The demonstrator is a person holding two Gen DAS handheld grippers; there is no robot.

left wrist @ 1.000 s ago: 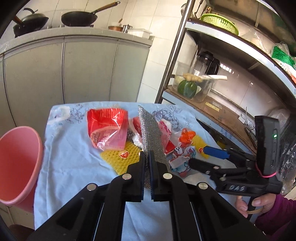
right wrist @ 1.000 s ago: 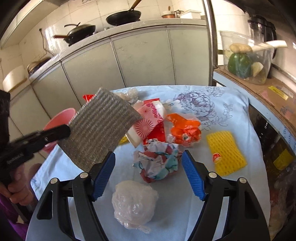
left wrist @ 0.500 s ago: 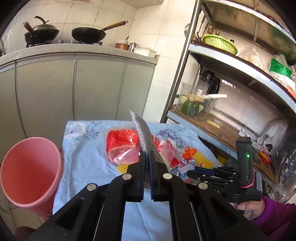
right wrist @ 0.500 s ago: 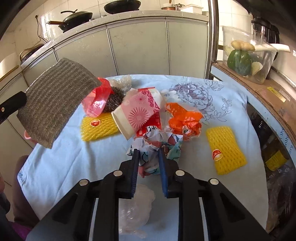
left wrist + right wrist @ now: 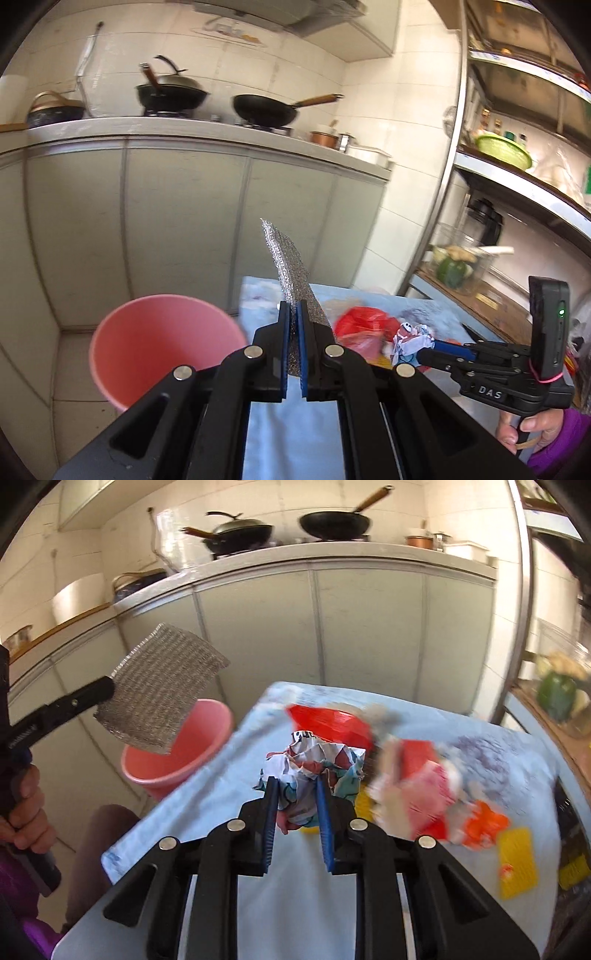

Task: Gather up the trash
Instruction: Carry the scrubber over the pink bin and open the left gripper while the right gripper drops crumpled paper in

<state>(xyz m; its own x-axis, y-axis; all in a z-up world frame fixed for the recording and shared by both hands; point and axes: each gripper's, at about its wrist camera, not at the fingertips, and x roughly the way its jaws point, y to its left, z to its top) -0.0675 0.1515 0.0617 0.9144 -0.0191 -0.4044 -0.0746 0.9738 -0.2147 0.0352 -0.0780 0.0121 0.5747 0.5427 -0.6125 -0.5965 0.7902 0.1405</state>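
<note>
The right gripper [image 5: 295, 805] has its fingers clamped on the crumpled printed wrapper [image 5: 314, 764], held off the counter [image 5: 207, 805], right of the pink bin [image 5: 177, 760]; the loose wad could slip out short of the bin. Nearer the bin's rim, the left gripper [image 5: 291, 332], angled slightly downward, pinches the silver mesh pad [image 5: 284, 266] by one edge, so it may swing wide.

A table [image 5: 317, 904] with a light blue cloth fills the lower middle of the right wrist view. On the cloth lie a red plastic bag [image 5: 328, 720] near the far edge, a pink and white wrapper [image 5: 424, 794] at the right, an orange wrapper [image 5: 484, 823] beside it, and a yellow foam net [image 5: 517, 864] at the lower right. The pictures are blurry there.
</note>
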